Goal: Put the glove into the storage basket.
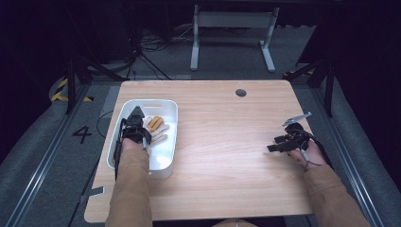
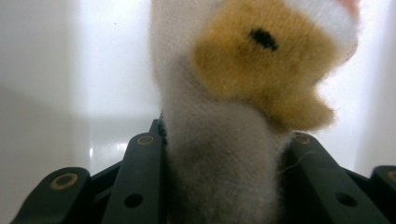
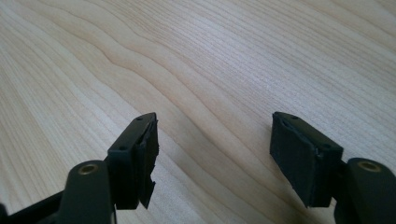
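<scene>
A white and tan plush toy (image 1: 156, 127) lies in the white bin (image 1: 166, 165) at the table's left. My left gripper (image 1: 136, 124) reaches down into that bin. In the left gripper view the toy (image 2: 233, 107) stands between the two black jaws, which press on its white furry part from both sides, and my left gripper (image 2: 224, 154) is shut on it. My right gripper (image 1: 274, 147) rests low over the bare wood at the table's right. In the right gripper view my right gripper (image 3: 215, 149) is open with only tabletop between its pads (image 3: 299, 154).
The wooden table (image 1: 222, 156) has a dark round hole (image 1: 240, 92) near its far edge. A grey desk frame (image 1: 231, 33) stands on the floor beyond the table. Black stands and cables sit at the back left.
</scene>
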